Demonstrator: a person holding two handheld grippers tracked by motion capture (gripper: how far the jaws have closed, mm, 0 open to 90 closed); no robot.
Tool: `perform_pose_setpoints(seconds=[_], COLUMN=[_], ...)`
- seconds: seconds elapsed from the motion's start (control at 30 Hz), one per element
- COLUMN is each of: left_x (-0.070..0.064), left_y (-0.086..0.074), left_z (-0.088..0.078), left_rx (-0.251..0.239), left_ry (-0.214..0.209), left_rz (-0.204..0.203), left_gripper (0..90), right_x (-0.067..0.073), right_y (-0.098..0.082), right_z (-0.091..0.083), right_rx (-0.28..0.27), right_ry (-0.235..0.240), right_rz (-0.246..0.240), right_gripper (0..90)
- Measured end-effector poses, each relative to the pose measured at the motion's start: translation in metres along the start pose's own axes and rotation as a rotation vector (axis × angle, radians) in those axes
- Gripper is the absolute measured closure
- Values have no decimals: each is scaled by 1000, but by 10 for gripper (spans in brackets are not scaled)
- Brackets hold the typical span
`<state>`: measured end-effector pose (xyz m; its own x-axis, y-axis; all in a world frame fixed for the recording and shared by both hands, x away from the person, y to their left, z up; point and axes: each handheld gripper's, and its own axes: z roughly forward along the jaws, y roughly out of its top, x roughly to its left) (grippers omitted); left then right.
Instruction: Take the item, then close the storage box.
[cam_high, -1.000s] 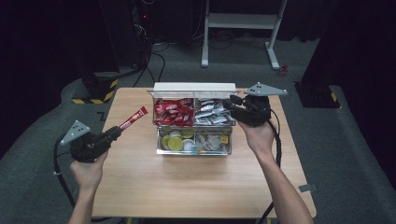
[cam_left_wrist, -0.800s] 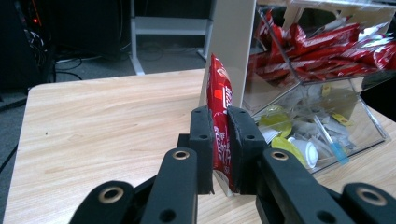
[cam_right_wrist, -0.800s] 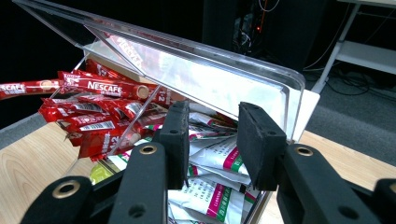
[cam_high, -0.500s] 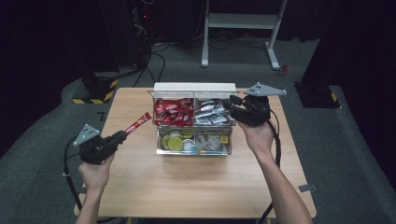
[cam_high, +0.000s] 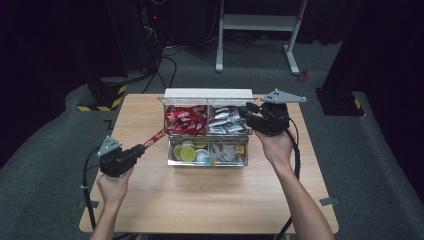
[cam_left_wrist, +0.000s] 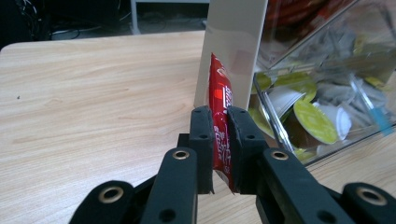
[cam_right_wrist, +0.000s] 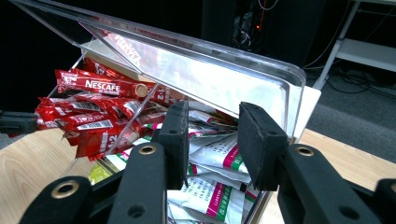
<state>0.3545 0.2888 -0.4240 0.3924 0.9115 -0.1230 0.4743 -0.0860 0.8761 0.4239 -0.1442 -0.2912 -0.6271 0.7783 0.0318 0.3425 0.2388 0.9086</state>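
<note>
The left gripper (cam_high: 131, 153) is clamped on a red Nescafe stick (cam_high: 155, 138) aimed at two o'clock toward the clear organizer (cam_high: 207, 162); the right gripper (cam_high: 248, 112) hangs parted over its white sachets (cam_high: 224, 120).

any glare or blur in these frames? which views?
High view: table lit, surroundings near black, sharp enough. Left gripper view: red sachet between the fingers is soft, and the clear box behind it is blurred. Right gripper view: bright glare on the open lid; near fingers slightly soft.

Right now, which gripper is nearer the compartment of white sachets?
Right. The right gripper hovers open at the white sachets; the left gripper is off the box's other side, clamping a red stick.
</note>
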Motion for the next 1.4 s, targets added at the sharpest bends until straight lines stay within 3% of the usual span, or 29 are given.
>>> perform_pose_setpoints(seconds=[0.3,0.57,0.73,1.07,1.27,1.4], left_x=[0,1,0,1,0,1], left_y=[-9,-18,-23,-33,-38,-41], left_z=[13,28,38,54,63,65], left_rx=[8,33,46,87,130,138], left_ry=[17,66,83,110,129,129], left_rz=[-28,-21,-40,-32,14,4], left_gripper=[812,810,808,806,799,797], right_x=[0,0,0,-1,-1,-1], right_y=[0,0,0,-1,-1,-1], right_z=[0,0,0,0,0,0], right_rx=[0,1,3,4,2,1], right_ry=[3,4,0,-2,0,-1], right_rz=[-2,0,-3,-1,-2,-3], right_gripper=[638,637,635,635,636,635])
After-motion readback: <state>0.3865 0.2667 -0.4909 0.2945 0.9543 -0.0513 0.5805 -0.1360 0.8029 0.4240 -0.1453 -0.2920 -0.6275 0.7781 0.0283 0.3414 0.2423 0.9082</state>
